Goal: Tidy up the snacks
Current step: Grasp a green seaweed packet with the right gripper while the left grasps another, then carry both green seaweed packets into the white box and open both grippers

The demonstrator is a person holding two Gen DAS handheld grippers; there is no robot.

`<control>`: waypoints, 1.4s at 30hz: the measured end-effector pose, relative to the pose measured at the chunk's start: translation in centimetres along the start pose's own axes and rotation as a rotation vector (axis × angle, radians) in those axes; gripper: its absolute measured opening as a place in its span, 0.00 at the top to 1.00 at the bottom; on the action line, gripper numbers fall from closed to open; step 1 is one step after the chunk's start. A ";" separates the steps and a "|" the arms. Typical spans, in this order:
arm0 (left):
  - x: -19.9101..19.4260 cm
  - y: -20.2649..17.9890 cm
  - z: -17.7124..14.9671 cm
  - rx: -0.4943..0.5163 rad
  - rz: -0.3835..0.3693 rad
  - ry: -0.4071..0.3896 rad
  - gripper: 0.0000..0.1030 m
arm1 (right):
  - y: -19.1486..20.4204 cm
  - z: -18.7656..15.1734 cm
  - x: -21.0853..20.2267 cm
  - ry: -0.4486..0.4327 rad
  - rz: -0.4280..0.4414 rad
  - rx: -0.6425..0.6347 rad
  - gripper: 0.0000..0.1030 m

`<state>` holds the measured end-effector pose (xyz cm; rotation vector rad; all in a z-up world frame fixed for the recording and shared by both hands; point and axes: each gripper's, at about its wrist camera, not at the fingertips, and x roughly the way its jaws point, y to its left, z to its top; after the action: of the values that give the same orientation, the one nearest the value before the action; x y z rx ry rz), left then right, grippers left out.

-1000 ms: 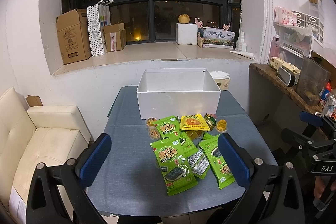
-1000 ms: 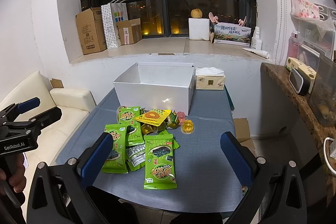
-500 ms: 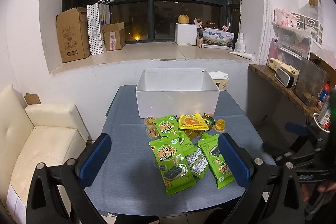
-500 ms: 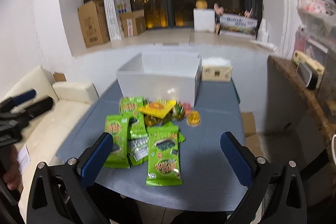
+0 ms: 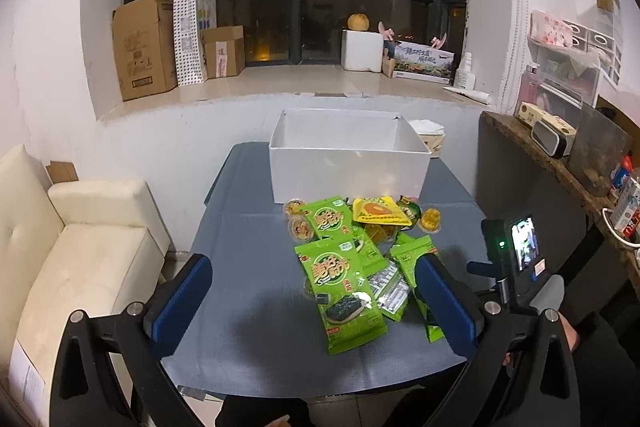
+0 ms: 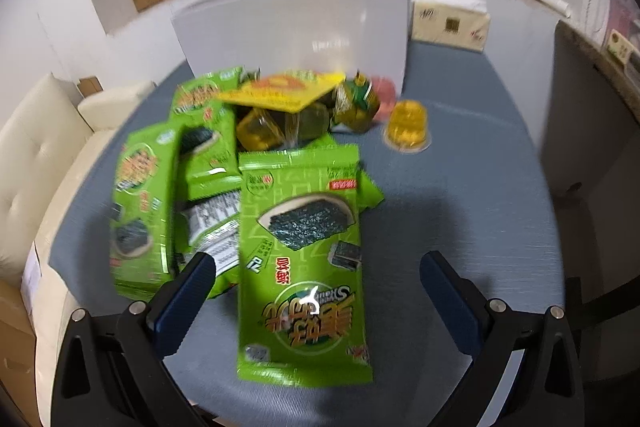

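Observation:
A pile of snacks lies on the blue-grey table (image 5: 256, 267) in front of an open white box (image 5: 348, 163). It holds several green seaweed packets (image 5: 340, 291), a yellow packet (image 5: 378, 211) and jelly cups (image 5: 432, 221). My left gripper (image 5: 316, 303) is open and hangs above the table's near edge, back from the pile. My right gripper (image 6: 316, 299) is open and low over the nearest green seaweed packet (image 6: 302, 259), one finger on each side of it. The white box (image 6: 296, 31) stands behind the pile.
A tissue box (image 6: 450, 21) stands right of the white box. A cream sofa (image 5: 76, 255) is left of the table, a cluttered counter (image 5: 560, 163) to the right. Cardboard boxes (image 5: 140, 43) stand on the window sill. The right gripper's handle with its screen (image 5: 516, 255) shows in the left wrist view.
My right gripper has moved forward and down to the nearest green packet. My left gripper has barely moved. Both stay open.

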<state>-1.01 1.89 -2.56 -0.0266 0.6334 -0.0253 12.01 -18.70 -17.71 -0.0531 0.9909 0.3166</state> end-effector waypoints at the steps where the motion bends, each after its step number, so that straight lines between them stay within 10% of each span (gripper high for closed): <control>1: 0.1 0.2 -0.1 -0.003 0.000 0.003 0.00 | 0.1 -0.1 0.6 0.009 0.000 -0.005 0.00; 5: 0.6 0.5 -0.3 0.003 0.013 0.001 0.00 | 0.0 -0.2 1.4 0.024 0.007 -0.007 0.02; 8: 1.2 0.5 -0.5 0.004 0.026 0.011 0.00 | -0.5 -0.4 1.7 0.039 0.037 0.001 0.31; 22: 7.6 -0.3 -1.9 -0.066 -0.019 0.108 0.00 | -2.3 -0.8 -7.5 -0.160 0.071 0.082 0.32; 37: 20.2 -4.4 -5.0 -0.081 0.164 0.256 0.00 | -3.0 -2.4 -12.6 -0.243 0.057 0.117 0.32; 40: 20.3 -4.0 -5.1 -0.093 0.150 0.262 0.30 | -3.3 -2.5 -12.4 -0.240 0.050 0.118 0.32; 42: 20.1 -3.4 -5.0 -0.102 0.133 0.267 0.30 | -3.5 -2.5 -12.4 -0.239 0.051 0.122 0.32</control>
<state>12.16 -2.28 -18.41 -0.0810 0.9016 0.1343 4.71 -25.44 -9.20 0.1193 0.7731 0.3012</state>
